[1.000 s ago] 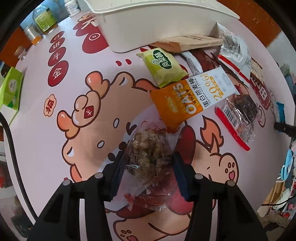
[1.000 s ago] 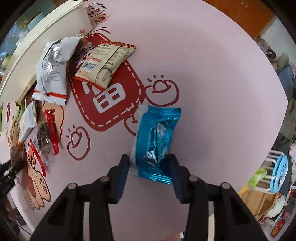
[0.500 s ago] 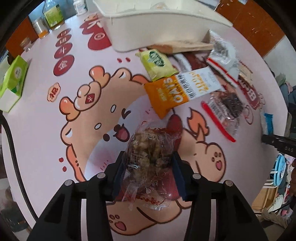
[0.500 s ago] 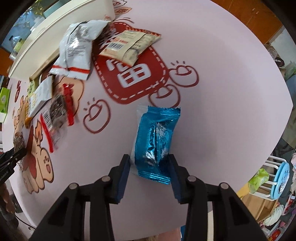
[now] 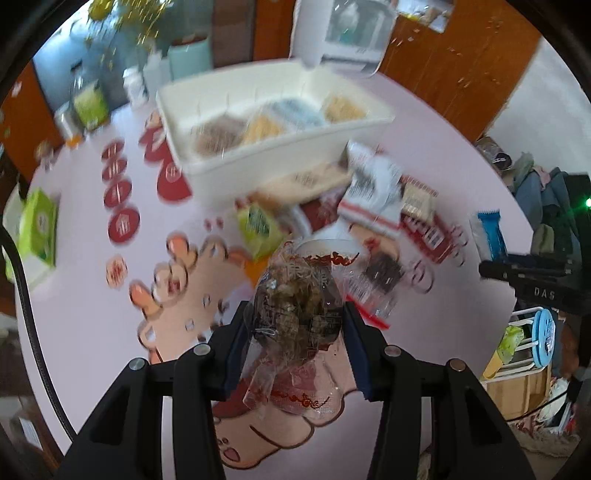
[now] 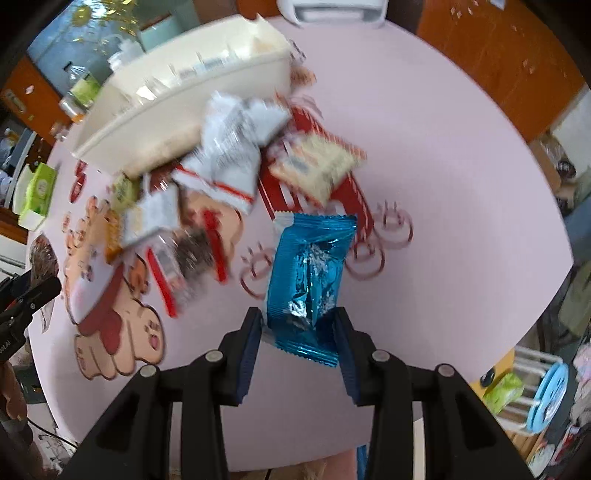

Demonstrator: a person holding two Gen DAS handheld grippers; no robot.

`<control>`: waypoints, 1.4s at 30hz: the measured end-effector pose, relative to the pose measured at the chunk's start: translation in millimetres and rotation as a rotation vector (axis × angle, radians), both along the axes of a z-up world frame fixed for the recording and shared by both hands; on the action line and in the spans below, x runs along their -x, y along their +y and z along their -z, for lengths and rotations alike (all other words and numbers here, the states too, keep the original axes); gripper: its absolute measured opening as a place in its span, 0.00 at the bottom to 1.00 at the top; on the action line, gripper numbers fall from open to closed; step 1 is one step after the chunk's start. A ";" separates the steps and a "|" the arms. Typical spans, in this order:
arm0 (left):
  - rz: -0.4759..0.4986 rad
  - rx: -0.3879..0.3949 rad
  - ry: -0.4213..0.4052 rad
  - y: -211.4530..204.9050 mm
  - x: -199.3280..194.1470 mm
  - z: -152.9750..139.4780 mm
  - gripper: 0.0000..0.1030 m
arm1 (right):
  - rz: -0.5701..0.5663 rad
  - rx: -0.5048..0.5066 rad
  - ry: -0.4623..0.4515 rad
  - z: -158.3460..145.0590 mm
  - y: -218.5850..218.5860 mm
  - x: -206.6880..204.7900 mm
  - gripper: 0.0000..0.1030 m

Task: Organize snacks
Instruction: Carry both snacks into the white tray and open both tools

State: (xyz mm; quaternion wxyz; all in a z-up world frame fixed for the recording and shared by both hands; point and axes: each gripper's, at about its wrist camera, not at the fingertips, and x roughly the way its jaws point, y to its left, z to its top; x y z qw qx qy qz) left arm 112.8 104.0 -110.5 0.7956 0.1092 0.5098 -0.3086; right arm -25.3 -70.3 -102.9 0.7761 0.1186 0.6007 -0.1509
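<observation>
My left gripper (image 5: 295,317) is shut on a clear packet of brown snack (image 5: 299,295), held in the air above the pink cartoon tablecloth (image 5: 92,314). My right gripper (image 6: 297,321) is shut on the lower end of a blue foil packet (image 6: 310,266), also lifted off the table. Beyond both stands a white divided bin (image 5: 280,162) with snacks in its compartments. In front of the bin lies a heap of loose packets: a white one (image 6: 229,158), a beige one (image 6: 317,166), a green one (image 5: 258,229) and a clear one with red strips (image 6: 184,262).
A green tissue box (image 5: 37,229) sits at the table's left edge. Jars and bottles (image 5: 88,103) stand at the back left. A white appliance (image 5: 351,29) is behind the bin. Off the right edge are a stool (image 5: 543,336) and clutter on the floor.
Both grippers have risen with their packets and tilted up, so the bin's inside and the room behind have come into view. The loose packets on the table have not moved.
</observation>
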 end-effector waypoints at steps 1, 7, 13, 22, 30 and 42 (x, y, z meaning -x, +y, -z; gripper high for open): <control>0.012 0.007 -0.026 -2.3 -2.5 -12.3 0.45 | -0.010 0.011 -0.012 -4.5 -18.9 -9.0 0.38; 0.010 0.048 -0.154 -10.0 -28.3 -77.6 0.45 | -0.076 0.096 -0.141 -77.6 -41.0 -47.3 0.38; -0.048 0.058 -0.291 -21.8 -59.2 -143.1 0.45 | -0.181 0.180 -0.266 -147.4 -42.4 -91.4 0.38; -0.222 0.044 -0.359 -43.1 -125.8 -199.3 0.46 | -0.302 0.208 -0.403 -209.9 -57.8 -172.6 0.38; -0.362 0.023 -0.257 -67.2 -189.9 -173.9 0.46 | -0.394 0.122 -0.422 -197.4 -71.9 -250.2 0.39; -0.520 0.039 -0.126 -72.0 -240.1 -125.2 0.88 | -0.421 -0.109 -0.270 -111.0 -83.0 -326.5 0.42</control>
